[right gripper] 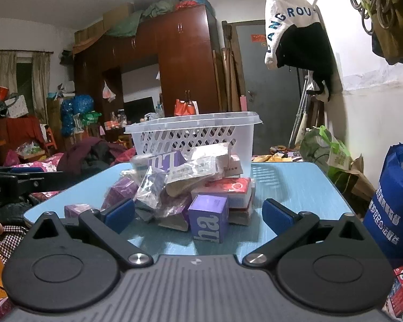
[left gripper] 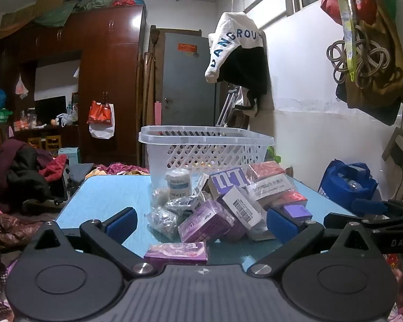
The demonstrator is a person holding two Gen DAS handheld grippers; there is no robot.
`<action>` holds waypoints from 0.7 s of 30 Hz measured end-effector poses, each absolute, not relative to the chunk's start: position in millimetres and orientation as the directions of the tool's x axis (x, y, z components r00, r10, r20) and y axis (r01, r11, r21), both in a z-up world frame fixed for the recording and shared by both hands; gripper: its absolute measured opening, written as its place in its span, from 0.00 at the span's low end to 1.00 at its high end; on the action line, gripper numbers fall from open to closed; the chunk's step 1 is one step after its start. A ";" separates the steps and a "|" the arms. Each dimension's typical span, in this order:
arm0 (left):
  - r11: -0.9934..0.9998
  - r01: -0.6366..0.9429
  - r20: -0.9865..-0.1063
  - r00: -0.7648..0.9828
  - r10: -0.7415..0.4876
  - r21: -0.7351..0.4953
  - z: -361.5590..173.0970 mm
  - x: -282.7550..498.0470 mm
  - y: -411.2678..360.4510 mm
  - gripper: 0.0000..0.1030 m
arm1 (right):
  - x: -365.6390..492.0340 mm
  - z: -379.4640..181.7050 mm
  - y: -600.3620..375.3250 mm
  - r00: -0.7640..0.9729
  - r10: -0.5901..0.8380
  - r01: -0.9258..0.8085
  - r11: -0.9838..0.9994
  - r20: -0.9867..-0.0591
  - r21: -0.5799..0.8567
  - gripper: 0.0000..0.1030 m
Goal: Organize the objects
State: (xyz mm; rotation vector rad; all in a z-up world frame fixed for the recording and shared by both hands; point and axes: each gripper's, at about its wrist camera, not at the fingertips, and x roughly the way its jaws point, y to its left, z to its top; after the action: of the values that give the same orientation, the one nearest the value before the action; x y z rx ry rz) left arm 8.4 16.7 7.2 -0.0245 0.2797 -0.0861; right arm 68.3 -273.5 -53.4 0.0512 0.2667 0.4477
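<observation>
Small cardboard boxes and crinkly packets [right gripper: 190,185] lie heaped mid-counter [right gripper: 295,185] before the white lattice plastic basket [right gripper: 193,131]; with your left claw [left gripper: 200,221] and right claw [right gripper: 198,214] both spread and empty, pinch one loose outer box squarely.

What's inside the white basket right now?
The basket stands behind the pile of boxes. Small yellow and red bits show through its lattice wall in the left wrist view; the boxes hide its lower part, so its contents are unclear.
</observation>
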 end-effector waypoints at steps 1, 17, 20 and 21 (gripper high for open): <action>0.996 0.079 -0.274 0.958 -0.086 -0.038 6.9 8.1 16.8 1.00 | 67.4 -53.9 -273.4 0.868 0.433 -0.421 0.901 -0.243 0.104 1.00; 0.996 0.074 -0.266 0.960 -0.084 -0.047 8.5 8.1 20.4 1.00 | 68.2 -52.7 -275.2 0.872 0.418 -0.413 0.908 -0.255 0.078 1.00; 0.996 0.074 -0.271 0.959 -0.084 -0.046 7.5 10.1 21.2 1.00 | 68.6 -52.9 -276.8 0.873 0.415 -0.409 0.909 -0.257 0.080 1.00; 0.996 0.074 -0.271 0.959 -0.083 -0.043 7.6 10.4 21.4 1.00 | 68.7 -52.9 -277.4 0.874 0.413 -0.407 0.910 -0.255 0.080 1.00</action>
State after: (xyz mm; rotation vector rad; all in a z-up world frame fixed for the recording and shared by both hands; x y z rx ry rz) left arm 10.4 21.4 7.6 -0.0327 0.2759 -0.0794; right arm 68.7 -277.4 -52.9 0.0238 0.2716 0.4279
